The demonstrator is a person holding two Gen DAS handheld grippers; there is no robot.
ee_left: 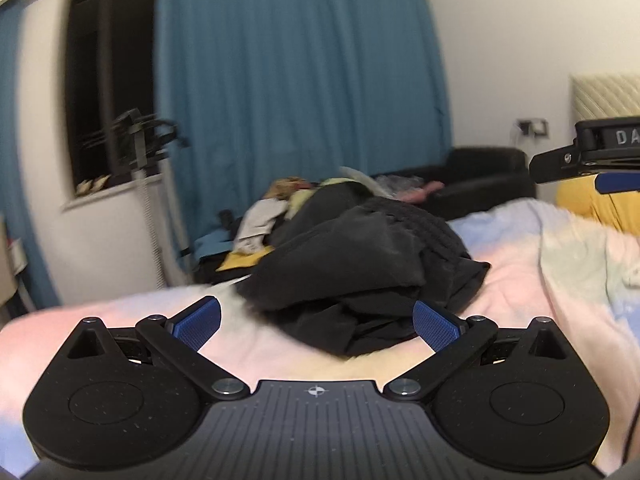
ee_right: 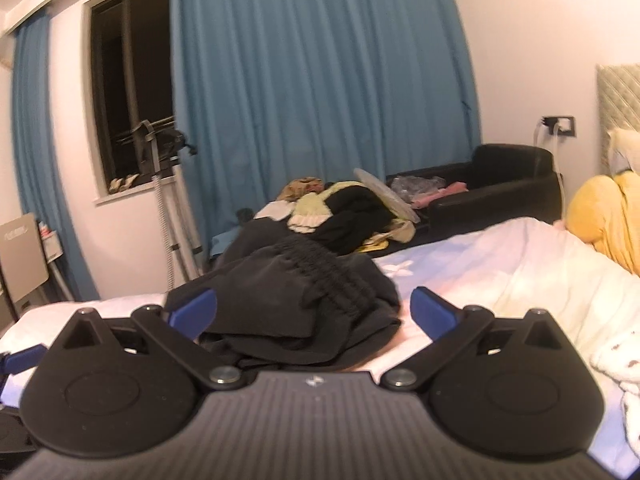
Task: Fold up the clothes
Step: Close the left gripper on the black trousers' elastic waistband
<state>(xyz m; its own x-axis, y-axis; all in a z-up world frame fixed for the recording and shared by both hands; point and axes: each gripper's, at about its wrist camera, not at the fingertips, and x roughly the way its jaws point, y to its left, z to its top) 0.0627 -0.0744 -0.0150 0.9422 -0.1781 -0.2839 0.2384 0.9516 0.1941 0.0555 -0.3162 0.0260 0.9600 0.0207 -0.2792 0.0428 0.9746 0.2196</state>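
Note:
A crumpled black garment (ee_left: 360,264) with a ribbed elastic waistband lies in a heap on the pastel bedspread (ee_left: 520,288). My left gripper (ee_left: 318,322) is open, its blue pads either side of the heap's near edge, holding nothing. In the right wrist view the same black garment (ee_right: 304,292) lies just ahead, waistband on top. My right gripper (ee_right: 314,312) is open too, its pads flanking the cloth without closing on it. Part of the right gripper's body (ee_left: 592,152) shows at the right edge of the left wrist view.
Behind the bed a pile of mixed clothes (ee_right: 340,212) lies on a low surface beside a black armchair (ee_right: 504,184). Blue curtains (ee_right: 320,80) and a dark window (ee_right: 128,88) are beyond. A yellow pillow (ee_right: 604,216) lies at the right, a stand (ee_right: 160,184) at the left.

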